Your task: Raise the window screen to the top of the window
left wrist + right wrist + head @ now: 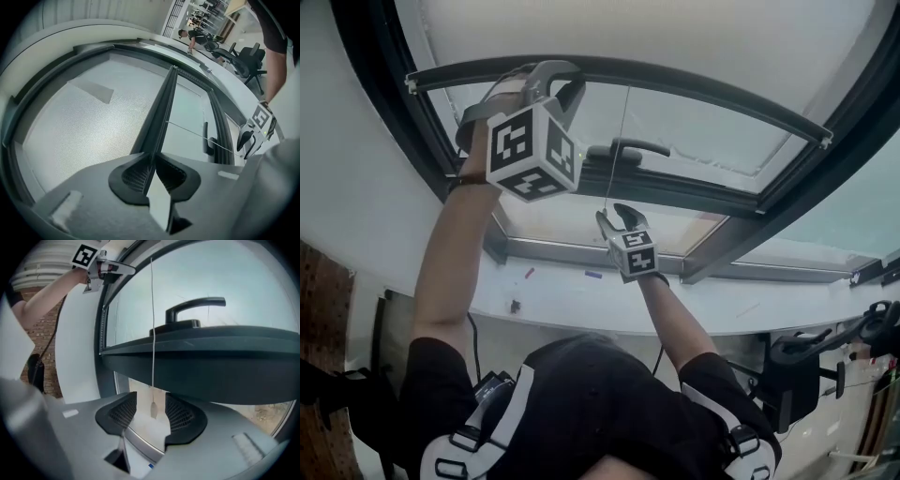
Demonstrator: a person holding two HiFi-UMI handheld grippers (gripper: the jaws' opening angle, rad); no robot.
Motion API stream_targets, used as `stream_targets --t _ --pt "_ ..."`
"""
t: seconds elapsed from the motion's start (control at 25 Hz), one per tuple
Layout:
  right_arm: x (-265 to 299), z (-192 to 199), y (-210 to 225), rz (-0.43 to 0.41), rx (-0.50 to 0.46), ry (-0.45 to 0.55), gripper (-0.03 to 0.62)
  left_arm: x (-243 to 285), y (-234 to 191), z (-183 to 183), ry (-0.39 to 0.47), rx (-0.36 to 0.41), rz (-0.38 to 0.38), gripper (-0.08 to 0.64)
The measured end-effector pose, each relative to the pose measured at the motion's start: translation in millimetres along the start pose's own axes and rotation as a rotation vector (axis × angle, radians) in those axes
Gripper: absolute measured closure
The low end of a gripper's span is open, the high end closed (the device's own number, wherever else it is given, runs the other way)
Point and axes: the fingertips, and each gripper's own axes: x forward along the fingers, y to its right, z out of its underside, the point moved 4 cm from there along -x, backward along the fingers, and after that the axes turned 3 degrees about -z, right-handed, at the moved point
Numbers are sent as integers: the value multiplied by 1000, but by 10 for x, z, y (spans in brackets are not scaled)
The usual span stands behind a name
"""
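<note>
Window frame (394, 84) fills my feed. I see the window screen (628, 37) sitting high, its bottom bar (694, 92) pinched tight in my left gripper (558, 80). My right gripper (151, 412) stands wide, the hanging cord (152, 333) loose between its pads.

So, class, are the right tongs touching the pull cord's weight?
Apart. The right gripper view shows the weight hanging between the open right tongs, with clear gaps to both pads.

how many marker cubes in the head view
2. One marker cube sits on the left claw, up at the screen bar; the other is on the right claw, lower, near the pull cord. None looks hidden.
</note>
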Motion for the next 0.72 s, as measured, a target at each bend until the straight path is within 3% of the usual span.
stream_targets --t 0.12,0.2,0.24,0.44,0.72 --pt "185 -17 72 34 36 10 407 -5 -61 -30 14 -15 0 514" --pt "209 -16 54 39 51 15 469 -15 -58 -29 31 -34 -3 512" --pt "193 -19 34 42 52 20 548 -20 -55 -25 39 -44 -4 512" --pt "53 -35 -65 21 14 39 557 -18 -84 -6 66 -74 -21 507" --pt "-175 -7 -110 43 -41 54 558 -10 -196 -13 142 -118 -152 494"
